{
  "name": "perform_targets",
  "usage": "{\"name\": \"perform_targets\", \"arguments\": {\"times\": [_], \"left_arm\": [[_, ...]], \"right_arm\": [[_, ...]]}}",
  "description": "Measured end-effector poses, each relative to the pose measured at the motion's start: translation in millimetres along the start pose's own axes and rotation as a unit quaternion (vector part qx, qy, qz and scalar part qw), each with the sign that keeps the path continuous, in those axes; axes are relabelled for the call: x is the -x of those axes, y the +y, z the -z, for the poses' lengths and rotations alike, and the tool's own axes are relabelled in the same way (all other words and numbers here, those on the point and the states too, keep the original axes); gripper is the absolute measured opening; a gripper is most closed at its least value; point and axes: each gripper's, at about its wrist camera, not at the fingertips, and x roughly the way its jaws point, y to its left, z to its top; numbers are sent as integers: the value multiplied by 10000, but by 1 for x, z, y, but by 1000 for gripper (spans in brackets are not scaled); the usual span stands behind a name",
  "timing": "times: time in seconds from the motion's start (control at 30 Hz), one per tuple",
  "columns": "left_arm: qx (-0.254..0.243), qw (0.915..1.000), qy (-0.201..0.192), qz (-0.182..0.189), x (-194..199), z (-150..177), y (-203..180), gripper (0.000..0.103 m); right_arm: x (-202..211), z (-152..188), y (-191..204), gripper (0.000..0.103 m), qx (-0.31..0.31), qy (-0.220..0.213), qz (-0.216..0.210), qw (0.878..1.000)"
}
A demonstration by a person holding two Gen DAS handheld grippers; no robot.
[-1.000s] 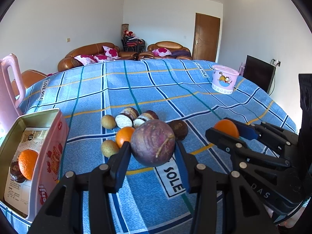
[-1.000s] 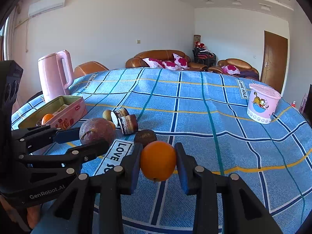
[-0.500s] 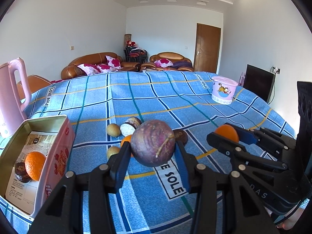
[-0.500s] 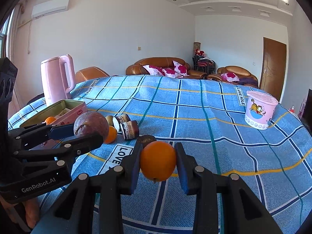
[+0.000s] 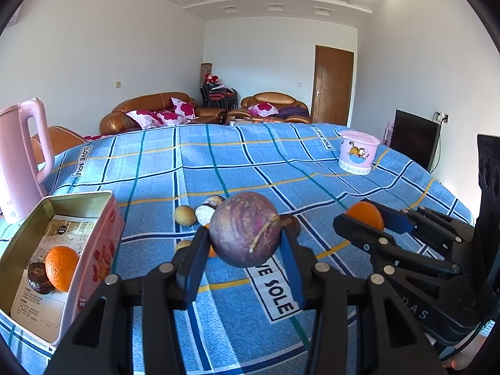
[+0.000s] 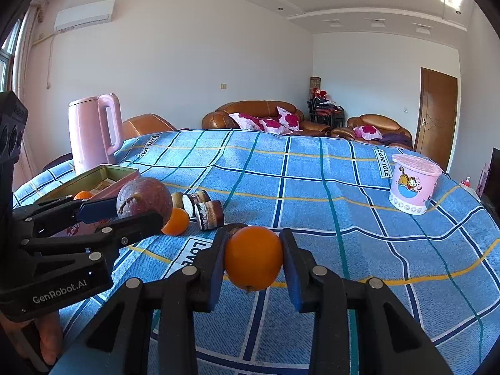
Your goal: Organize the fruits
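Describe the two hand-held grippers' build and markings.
Both alike: matte black scissor-link frames with silver rivets and blue pads on the fingers. Left hand-held gripper has white "GenRobot.AI" lettering on its side; right hand-held gripper shows letters "DAS". No cables or sleeves visible.

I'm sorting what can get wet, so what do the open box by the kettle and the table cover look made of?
Box: likely tin. The bare inner walls have a dull metallic sheen, the rim is thin and rolled, and the outside is printed glossy pink. Cover: woven cloth, matte, with a visible weave, creases and a printed blue check pattern.
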Motion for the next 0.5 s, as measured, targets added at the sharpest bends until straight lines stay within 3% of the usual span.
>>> {"name": "perform_targets", "arguments": {"times": [0.5], "left_arm": [[-65, 9998, -192, -37, 8, 1, -2, 47]], "right_arm": [[5, 0, 2, 36, 47, -177, 30, 9998]]}}
